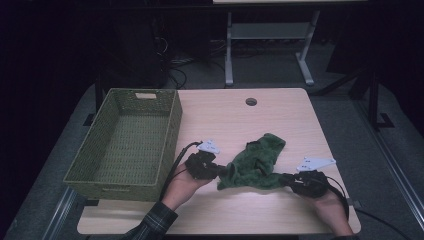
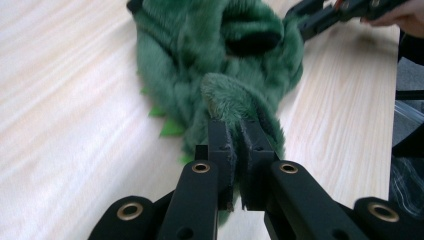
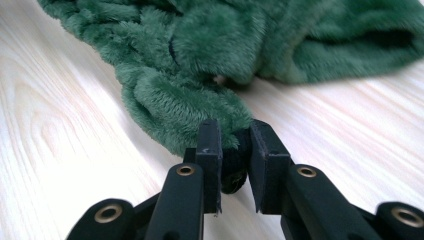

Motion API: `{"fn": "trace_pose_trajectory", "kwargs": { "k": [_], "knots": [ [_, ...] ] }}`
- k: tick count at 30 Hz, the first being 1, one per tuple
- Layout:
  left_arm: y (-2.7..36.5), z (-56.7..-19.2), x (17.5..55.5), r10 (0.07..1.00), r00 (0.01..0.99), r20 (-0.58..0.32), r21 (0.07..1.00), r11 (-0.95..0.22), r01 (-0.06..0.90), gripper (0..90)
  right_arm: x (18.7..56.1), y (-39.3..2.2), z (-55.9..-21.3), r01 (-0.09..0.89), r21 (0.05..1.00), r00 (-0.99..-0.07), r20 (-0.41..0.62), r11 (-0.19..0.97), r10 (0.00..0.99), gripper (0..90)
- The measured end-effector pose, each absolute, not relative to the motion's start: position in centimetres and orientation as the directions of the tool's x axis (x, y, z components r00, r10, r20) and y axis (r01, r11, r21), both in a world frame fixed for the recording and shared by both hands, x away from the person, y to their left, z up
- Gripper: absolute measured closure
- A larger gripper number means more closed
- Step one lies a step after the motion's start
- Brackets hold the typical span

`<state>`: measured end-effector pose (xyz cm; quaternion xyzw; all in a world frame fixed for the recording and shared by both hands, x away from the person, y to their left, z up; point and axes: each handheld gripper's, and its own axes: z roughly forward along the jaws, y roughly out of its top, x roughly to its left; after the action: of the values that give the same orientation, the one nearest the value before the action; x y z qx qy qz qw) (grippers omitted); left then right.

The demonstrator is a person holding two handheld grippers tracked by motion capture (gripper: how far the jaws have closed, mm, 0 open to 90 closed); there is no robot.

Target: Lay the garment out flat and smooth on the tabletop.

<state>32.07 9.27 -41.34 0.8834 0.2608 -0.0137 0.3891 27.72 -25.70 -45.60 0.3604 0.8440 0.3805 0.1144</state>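
Observation:
A fuzzy dark green cloth point(image 1: 256, 161) lies crumpled on the light wood table point(image 1: 225, 115), right of centre. My left gripper point(image 1: 221, 171) is at the cloth's left end. In the left gripper view that gripper point(image 2: 239, 126) is shut on a bunched fold of the green cloth point(image 2: 200, 60). My right gripper point(image 1: 283, 179) is at the cloth's lower right corner. In the right gripper view its jaws point(image 3: 235, 132) pinch the edge of the cloth point(image 3: 250, 45), with a dark strip of fabric between the pads. The rest of the cloth rests on the table.
A green woven basket point(image 1: 120, 187) with nothing in it stands on the table's left side, close to my left hand. A round cable hole point(image 1: 251, 102) is near the table's far edge. Another desk's frame point(image 1: 229, 55) stands on the dark floor behind.

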Motion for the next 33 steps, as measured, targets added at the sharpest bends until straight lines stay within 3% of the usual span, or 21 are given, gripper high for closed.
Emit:
{"fn": "trace_pose_trajectory", "kwargs": {
  "k": [7, 14, 19, 26, 33],
  "knots": [
    [10.1, -43.2, 31.2, 0.467, 0.853, -0.234, 0.627, -0.598, 0.499, 84.9, 26.6, -27.0, -45.8, 0.554, 0.705, -0.688, 0.088, 0.443, 0.721, 76.5],
    [10.5, -42.6, 30.8, 0.498, 0.843, -0.203, 0.643, -0.582, 0.498, 75.7, 26.3, -27.1, -46.0, 0.559, 0.694, -0.684, 0.077, 0.453, 0.726, 74.7],
    [10.8, -41.3, 30.4, 0.504, 0.844, -0.184, 0.668, -0.566, 0.483, 69.0, 26.3, -27.5, -45.8, 0.565, 0.704, -0.672, 0.090, 0.430, 0.735, 65.6],
    [11.5, -38.7, 30.0, 0.499, 0.851, -0.165, 0.718, -0.531, 0.451, 72.0, 25.8, -28.0, -44.4, 0.542, 0.736, -0.661, 0.075, 0.405, 0.747, 57.7],
    [9.2, -39.0, 29.3, 0.444, 0.876, -0.187, 0.723, -0.542, 0.429, 87.5, 25.9, -27.1, -43.6, 0.512, 0.760, -0.685, 0.080, 0.401, 0.724, 75.8]
  ]
}}
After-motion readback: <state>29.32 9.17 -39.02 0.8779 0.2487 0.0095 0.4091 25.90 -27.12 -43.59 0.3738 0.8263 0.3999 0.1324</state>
